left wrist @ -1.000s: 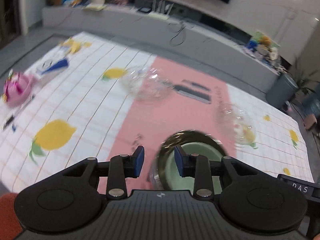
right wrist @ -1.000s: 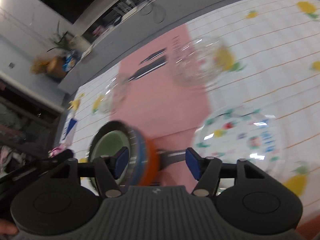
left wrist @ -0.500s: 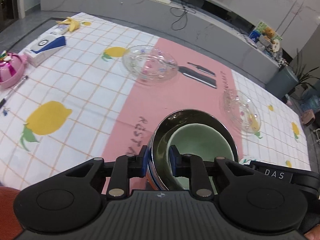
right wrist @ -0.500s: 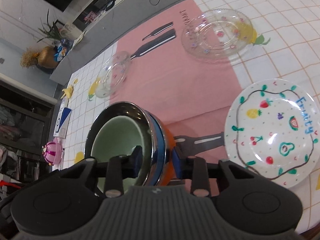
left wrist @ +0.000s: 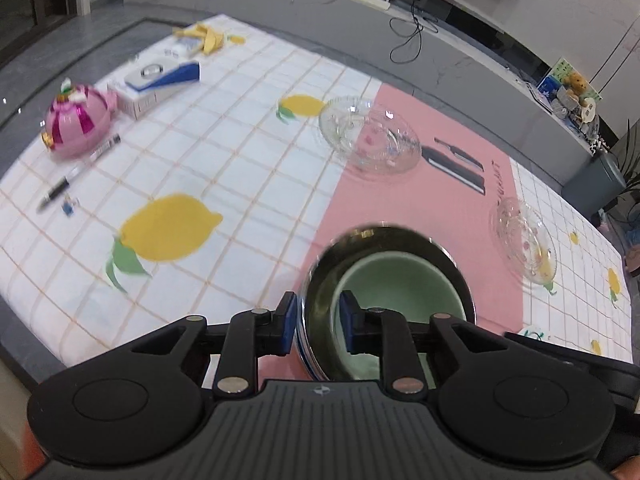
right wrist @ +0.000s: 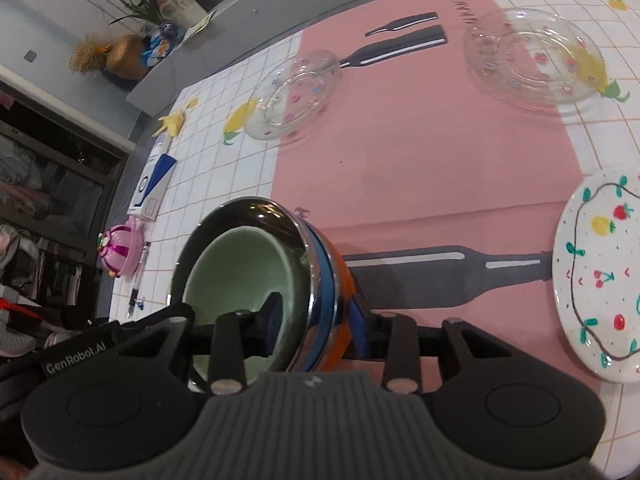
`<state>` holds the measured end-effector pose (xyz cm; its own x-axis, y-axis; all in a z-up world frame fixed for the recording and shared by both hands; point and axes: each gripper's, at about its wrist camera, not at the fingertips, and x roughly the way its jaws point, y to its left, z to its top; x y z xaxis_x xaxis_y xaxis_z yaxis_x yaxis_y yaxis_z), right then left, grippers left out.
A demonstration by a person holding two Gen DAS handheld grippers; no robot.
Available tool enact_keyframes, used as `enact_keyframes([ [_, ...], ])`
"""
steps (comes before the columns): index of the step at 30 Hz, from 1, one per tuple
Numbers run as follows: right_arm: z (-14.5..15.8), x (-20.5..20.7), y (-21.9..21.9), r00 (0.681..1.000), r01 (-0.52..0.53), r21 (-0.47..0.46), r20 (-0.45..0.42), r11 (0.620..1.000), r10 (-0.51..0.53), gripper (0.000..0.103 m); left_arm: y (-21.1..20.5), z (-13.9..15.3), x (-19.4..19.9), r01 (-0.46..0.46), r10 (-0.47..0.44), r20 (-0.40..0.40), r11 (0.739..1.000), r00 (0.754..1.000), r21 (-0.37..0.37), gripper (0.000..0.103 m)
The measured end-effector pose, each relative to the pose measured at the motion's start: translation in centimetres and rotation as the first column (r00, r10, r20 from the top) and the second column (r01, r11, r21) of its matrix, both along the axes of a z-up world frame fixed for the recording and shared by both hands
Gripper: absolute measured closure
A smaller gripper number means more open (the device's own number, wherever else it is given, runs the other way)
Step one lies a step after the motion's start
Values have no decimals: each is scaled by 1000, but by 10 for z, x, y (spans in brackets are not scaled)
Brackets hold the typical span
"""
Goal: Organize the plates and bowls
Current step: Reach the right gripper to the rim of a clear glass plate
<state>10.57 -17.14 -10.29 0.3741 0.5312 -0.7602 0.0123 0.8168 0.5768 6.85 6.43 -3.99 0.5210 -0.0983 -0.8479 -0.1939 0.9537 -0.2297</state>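
Bowls are partly nested — a green bowl [left wrist: 394, 284] is sitting inside a steel bowl [right wrist: 256, 216]; two glass plates [left wrist: 370, 140] [right wrist: 534, 54] and the fruit-print plate [right wrist: 600, 276] are still lying apart on the bench [left wrist: 192, 152]. Left hand-held gripper [left wrist: 318, 322] and right hand-held gripper [right wrist: 316, 326] are angling down, straddling opposite rims — jaws narrow, opening slightly.
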Motion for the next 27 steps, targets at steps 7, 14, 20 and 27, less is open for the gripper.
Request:
enact_keyframes([
  [7, 29, 21, -14, 995, 10, -13, 99, 1000, -8, 53, 11, 30, 30, 69, -69, 104, 998, 992, 4, 67],
  [14, 29, 70, -19, 993, 40, -58, 113, 998, -33, 53, 21, 33, 82, 144, -142, 170, 990, 975, 0, 65],
  [20, 8, 123, -11, 995, 44, -78, 93, 996, -37, 58, 42, -5, 131, 123, -121, 141, 992, 983, -2, 66],
  [27, -26, 177, 3, 998, 45, -105, 53, 993, -40, 60, 65, -55, 174, 81, -65, 142, 991, 988, -107, 66],
])
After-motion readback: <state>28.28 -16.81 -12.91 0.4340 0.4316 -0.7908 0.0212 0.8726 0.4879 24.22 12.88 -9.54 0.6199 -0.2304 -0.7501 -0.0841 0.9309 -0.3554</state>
